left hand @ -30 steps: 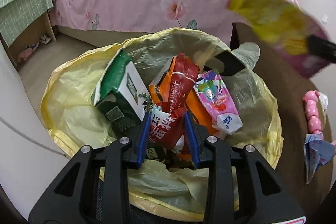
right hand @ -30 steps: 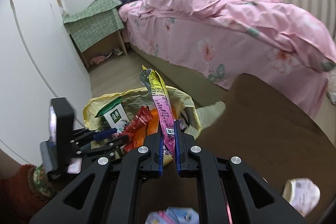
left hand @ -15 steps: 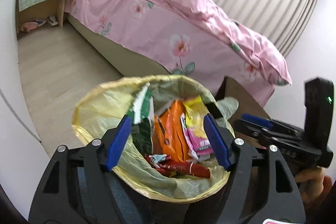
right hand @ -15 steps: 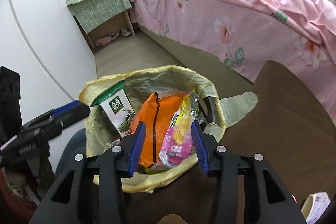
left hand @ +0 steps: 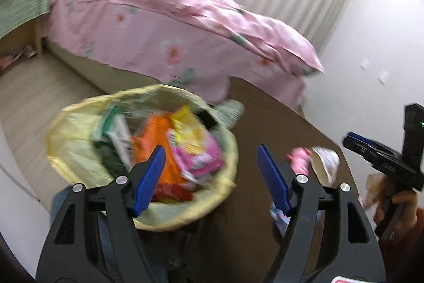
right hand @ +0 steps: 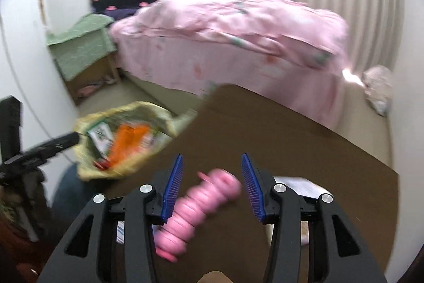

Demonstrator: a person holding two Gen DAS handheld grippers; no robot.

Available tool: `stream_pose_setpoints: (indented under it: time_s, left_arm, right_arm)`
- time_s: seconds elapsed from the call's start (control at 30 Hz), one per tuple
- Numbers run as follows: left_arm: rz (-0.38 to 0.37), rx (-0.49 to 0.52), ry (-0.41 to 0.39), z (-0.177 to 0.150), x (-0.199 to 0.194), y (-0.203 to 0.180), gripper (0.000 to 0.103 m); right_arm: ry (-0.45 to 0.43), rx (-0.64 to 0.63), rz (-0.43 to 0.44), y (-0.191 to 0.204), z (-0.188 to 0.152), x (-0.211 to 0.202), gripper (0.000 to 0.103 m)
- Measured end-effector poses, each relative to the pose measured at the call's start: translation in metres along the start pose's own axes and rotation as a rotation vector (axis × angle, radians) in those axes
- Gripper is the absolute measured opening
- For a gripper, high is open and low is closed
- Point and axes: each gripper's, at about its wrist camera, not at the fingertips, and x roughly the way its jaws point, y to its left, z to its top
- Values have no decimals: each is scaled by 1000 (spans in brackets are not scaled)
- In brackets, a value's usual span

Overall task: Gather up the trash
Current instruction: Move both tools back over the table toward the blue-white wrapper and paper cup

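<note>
A bin lined with a yellow bag (left hand: 79, 150) (right hand: 87, 169) stands at the table's left edge and holds an orange wrapper (left hand: 156, 147), a yellow-pink packet (left hand: 196, 150) and a green carton (left hand: 116, 129). My left gripper (left hand: 212, 177) hovers open and empty just right of the bag's rim. My right gripper (right hand: 212, 187) is open over the brown table (right hand: 291, 129). A pink ridged thing (right hand: 196, 208) (left hand: 299, 158) lies on the table between its fingers, and the pads do not press on it. Both views are blurred.
A crumpled white wrapper (left hand: 326, 163) and a blue-white packet (left hand: 278, 214) lie on the table near the pink thing. Behind the table is a pink bed (right hand: 225, 39), a green-covered stand (right hand: 79, 49) and a white bag (right hand: 376, 86) on the floor.
Both grippers opened and let their wrappers drop into the bag. The left one rose and drew back; the right one swung right, from over the bag to over the pink thing.
</note>
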Motion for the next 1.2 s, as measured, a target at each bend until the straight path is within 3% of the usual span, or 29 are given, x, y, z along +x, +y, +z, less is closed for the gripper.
stream_pose_setpoints:
  time_s: [0.2,0.33,0.4,0.5,0.6,0.67,0.8,0.97,1.2]
  left_arm:
    - [-105,180,62,-20,7,-64,68]
    - [-110,270,94,-32,12,-93,68]
    - [-104,296,107,-36,15,-102,68]
    - [-90,322,119,-38,20,-112,68]
    - [-77,343,131,-41,24,-119,68]
    - [-67,357,138,-43,27,-122,68]
    - [-73,361,141,-45,28,-125,68]
    - [-99,355,151,-49,26,-122,68]
    - [-101,365,222,-59,43,-124,76]
  right_arm:
    - [-7,104,-149,-53,-37,10,43]
    - [-42,238,-130,-88,-46,17,44]
    - [-30,304,-82,-104,-49,27,57]
    - [11,348,-35,-117,-51,45,58]
    - [57,314,-39,-113,-54,60,58]
    - [96,287,15,-107,-58,65,58]
    - [111,210,14,-88,-71,55,36]
    - [123,149,-11,-68,-93,36,28]
    - [99,195,-5,-60,-120,4,29]
